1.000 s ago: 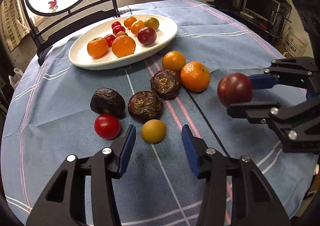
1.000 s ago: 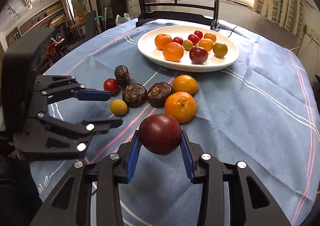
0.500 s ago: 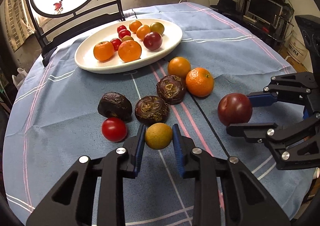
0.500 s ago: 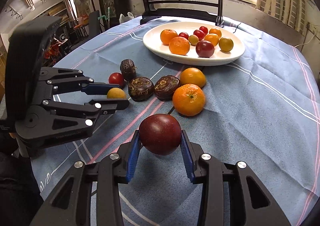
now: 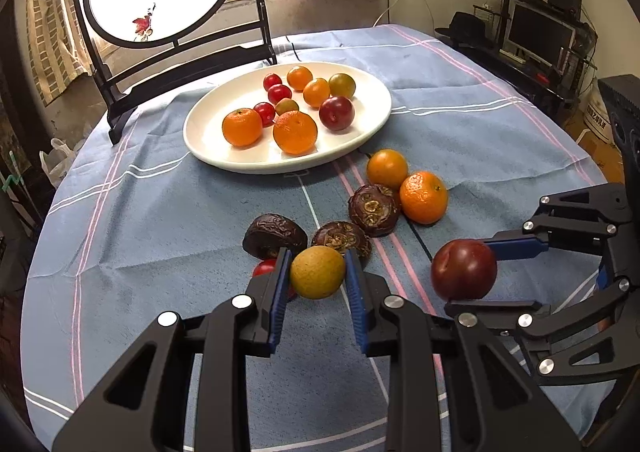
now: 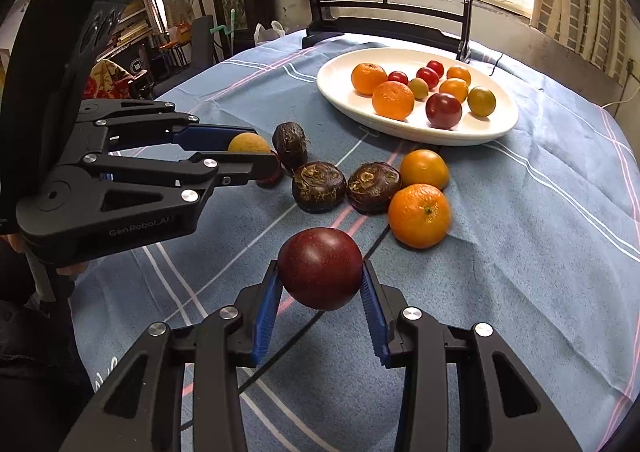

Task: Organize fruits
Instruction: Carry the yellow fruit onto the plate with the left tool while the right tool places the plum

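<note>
Both grippers are loaded. The left gripper (image 5: 318, 272) has its fingers clamped on a yellow-brown fruit (image 5: 317, 272), and the right gripper (image 6: 320, 288) pinches a dark red plum (image 6: 320, 269). Both fruits appear clear of the surface. The white plate (image 5: 372, 124) lies ahead of both, beyond the loose fruits, slightly left of the left gripper's line and right of the right's; neither looks clearly nearer.
</note>
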Action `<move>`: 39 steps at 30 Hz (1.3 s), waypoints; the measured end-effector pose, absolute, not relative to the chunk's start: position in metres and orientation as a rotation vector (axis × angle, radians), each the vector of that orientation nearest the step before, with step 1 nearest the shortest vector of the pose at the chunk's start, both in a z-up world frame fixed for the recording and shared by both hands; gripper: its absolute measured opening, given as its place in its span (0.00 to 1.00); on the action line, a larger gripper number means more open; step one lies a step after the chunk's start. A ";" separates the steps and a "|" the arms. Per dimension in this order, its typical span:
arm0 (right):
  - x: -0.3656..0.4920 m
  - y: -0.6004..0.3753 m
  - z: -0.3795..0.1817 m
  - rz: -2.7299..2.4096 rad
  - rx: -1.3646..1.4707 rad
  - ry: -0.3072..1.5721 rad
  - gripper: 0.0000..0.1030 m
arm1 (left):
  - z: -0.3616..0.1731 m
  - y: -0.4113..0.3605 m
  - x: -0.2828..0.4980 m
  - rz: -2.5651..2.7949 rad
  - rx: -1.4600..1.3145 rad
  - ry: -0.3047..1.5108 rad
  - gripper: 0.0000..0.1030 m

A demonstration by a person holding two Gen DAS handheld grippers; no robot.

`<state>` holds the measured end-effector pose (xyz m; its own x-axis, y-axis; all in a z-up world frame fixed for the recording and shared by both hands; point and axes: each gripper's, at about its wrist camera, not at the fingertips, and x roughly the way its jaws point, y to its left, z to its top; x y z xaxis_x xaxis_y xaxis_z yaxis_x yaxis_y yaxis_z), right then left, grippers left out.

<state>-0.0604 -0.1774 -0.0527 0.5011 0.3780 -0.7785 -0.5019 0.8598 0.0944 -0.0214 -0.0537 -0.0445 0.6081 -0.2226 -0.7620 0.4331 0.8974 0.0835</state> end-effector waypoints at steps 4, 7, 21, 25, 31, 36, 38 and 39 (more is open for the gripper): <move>-0.053 -0.177 -0.043 0.529 -0.155 0.877 0.39 | -0.036 -0.045 -0.008 -0.371 0.248 0.826 0.26; -0.043 -0.178 -0.029 0.517 -0.159 0.842 0.39 | -0.024 -0.039 0.007 -0.347 0.233 0.796 0.26; 0.056 -0.196 0.022 0.444 -0.054 0.701 0.39 | 0.021 -0.040 0.106 -0.267 0.174 0.719 0.26; 0.091 -0.194 0.014 0.425 -0.017 0.718 0.39 | 0.010 -0.044 0.137 -0.247 0.161 0.755 0.26; 0.130 -0.189 -0.001 0.387 -0.011 0.762 0.39 | -0.010 -0.047 0.176 -0.203 0.156 0.816 0.26; 0.148 -0.191 -0.009 0.367 0.005 0.782 0.39 | -0.023 -0.047 0.194 -0.185 0.153 0.848 0.26; 0.151 -0.191 -0.011 0.366 0.004 0.788 0.39 | -0.026 -0.046 0.198 -0.182 0.151 0.854 0.26; 0.152 -0.190 -0.011 0.365 0.001 0.789 0.39 | -0.028 -0.046 0.200 -0.183 0.146 0.859 0.26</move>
